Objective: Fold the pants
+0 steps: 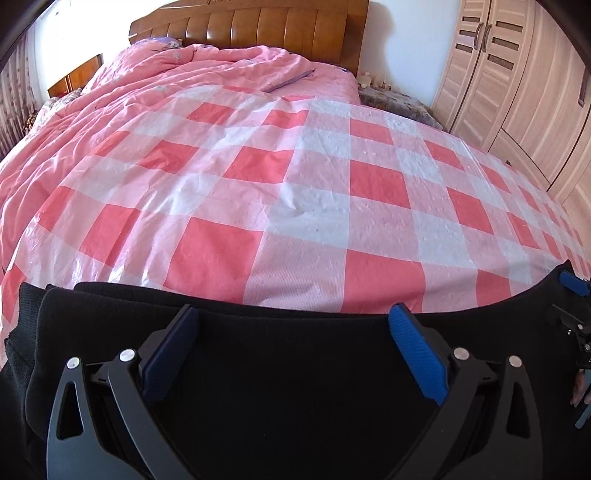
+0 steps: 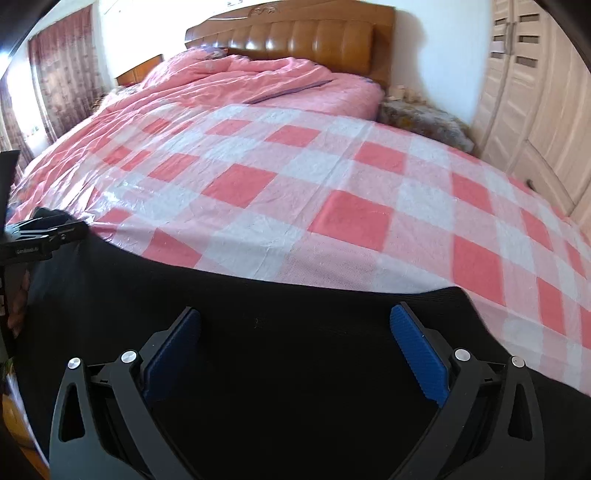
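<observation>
Black pants (image 1: 295,362) lie flat along the near edge of the bed on a red and white checked sheet (image 1: 373,184). My left gripper (image 1: 293,317) is open, its jaws spread wide just above the pants' far edge. The pants also fill the lower part of the right wrist view (image 2: 288,354). My right gripper (image 2: 295,319) is open, with jaws spread over the pants near their right end. The right gripper's blue tip shows at the right edge of the left wrist view (image 1: 572,282). The left gripper's body shows at the left edge of the right wrist view (image 2: 40,240).
A crumpled pink quilt (image 1: 147,85) covers the far left of the bed, below a wooden headboard (image 1: 258,26). A pale wardrobe (image 1: 517,81) stands along the right side. A curtain (image 2: 62,74) hangs at the far left.
</observation>
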A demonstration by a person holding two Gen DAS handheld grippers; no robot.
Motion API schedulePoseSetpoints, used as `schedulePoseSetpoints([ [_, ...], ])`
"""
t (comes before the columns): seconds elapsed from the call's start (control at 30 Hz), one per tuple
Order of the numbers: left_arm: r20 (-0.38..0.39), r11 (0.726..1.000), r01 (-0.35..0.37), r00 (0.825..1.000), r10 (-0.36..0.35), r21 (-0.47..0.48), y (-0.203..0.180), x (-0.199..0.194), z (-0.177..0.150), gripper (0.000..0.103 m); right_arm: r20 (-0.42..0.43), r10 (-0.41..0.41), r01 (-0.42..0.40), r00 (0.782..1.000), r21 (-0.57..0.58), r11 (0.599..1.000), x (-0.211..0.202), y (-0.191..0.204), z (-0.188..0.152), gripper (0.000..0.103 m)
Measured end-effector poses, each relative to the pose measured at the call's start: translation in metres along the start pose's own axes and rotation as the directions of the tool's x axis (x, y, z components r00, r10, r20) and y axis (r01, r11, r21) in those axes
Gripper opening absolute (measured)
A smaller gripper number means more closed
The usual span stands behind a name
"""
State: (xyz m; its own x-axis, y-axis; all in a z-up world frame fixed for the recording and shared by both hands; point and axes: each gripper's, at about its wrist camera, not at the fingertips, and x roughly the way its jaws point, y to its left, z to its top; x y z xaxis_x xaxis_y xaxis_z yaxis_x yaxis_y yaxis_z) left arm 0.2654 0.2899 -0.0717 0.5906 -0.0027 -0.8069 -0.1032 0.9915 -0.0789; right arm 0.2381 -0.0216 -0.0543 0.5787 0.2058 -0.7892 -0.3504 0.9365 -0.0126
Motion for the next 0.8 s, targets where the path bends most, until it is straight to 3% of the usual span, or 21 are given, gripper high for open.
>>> schedulePoseSetpoints([
  [0.03, 0.002, 1.0, 0.005, 1.0, -0.005, -0.003, 0.001, 0.0, 0.0, 0.102, 0.004, -0.027, 0.027, 1.0, 0.001, 1.0, -0.007, 0.007, 0.0, 0.098],
  [0.13, 0.005, 1.0, 0.01, 1.0, -0.01, 0.0, 0.002, 0.001, 0.001, 0.102, 0.043, 0.053, -0.048, 0.998, -0.107, 0.993, -0.025, 0.046, 0.003, 0.098],
  [0.23, 0.009, 1.0, 0.017, 1.0, -0.017, 0.0, 0.004, 0.002, 0.004, 0.102, -0.059, 0.151, -0.16, 0.987, -0.22, 0.962, -0.013, 0.088, -0.002, 0.098],
  [0.3, 0.048, 1.0, -0.002, 0.999, 0.003, -0.028, 0.009, -0.008, 0.004, 0.101, -0.098, 0.112, -0.136, 0.989, -0.283, 0.949, 0.001, 0.102, -0.011, 0.098],
  [0.37, 0.169, 0.994, 0.036, 0.985, -0.017, -0.105, 0.033, -0.049, -0.002, 0.101, -0.088, 0.173, -0.188, 0.981, -0.21, 0.96, 0.003, 0.085, -0.008, 0.098],
  [0.4, 0.208, 0.989, 0.06, 0.978, -0.031, -0.137, 0.045, -0.065, -0.006, 0.101, -0.081, 0.156, -0.17, 0.984, -0.201, 0.965, 0.001, 0.079, -0.005, 0.098],
  [0.47, 0.346, 0.959, 0.119, 0.938, -0.024, -0.257, 0.094, -0.118, -0.03, 0.101, -0.05, 0.034, -0.042, 0.998, -0.167, 0.985, -0.006, 0.07, 0.005, 0.098],
  [0.5, 0.385, 0.939, 0.121, 0.923, 0.013, -0.322, 0.12, -0.138, -0.045, 0.101, -0.028, 0.063, -0.066, 0.998, -0.133, 0.989, -0.011, 0.065, 0.011, 0.098],
  [0.53, 0.39, 0.922, 0.113, 0.92, 0.044, -0.37, 0.139, -0.147, -0.054, 0.101, 0.002, 0.165, -0.164, 0.986, -0.101, 0.981, -0.018, 0.066, 0.021, 0.098],
  [0.6, 0.358, 0.875, 0.111, 0.931, 0.074, -0.471, 0.181, -0.158, -0.074, 0.101, 0.023, 0.261, -0.256, 0.965, -0.132, 0.958, -0.019, 0.086, 0.037, 0.098],
  [0.67, 0.321, 0.83, 0.143, 0.946, 0.046, -0.538, 0.215, -0.154, -0.094, 0.101, -0.026, 0.361, -0.353, 0.932, -0.278, 0.893, -0.009, 0.136, 0.054, 0.098],
  [0.8, 0.282, 0.815, 0.199, 0.958, -0.046, -0.545, 0.223, -0.139, -0.113, 0.096, -0.103, 0.473, -0.457, 0.875, -0.5, 0.736, 0.01, 0.218, 0.069, 0.095],
])
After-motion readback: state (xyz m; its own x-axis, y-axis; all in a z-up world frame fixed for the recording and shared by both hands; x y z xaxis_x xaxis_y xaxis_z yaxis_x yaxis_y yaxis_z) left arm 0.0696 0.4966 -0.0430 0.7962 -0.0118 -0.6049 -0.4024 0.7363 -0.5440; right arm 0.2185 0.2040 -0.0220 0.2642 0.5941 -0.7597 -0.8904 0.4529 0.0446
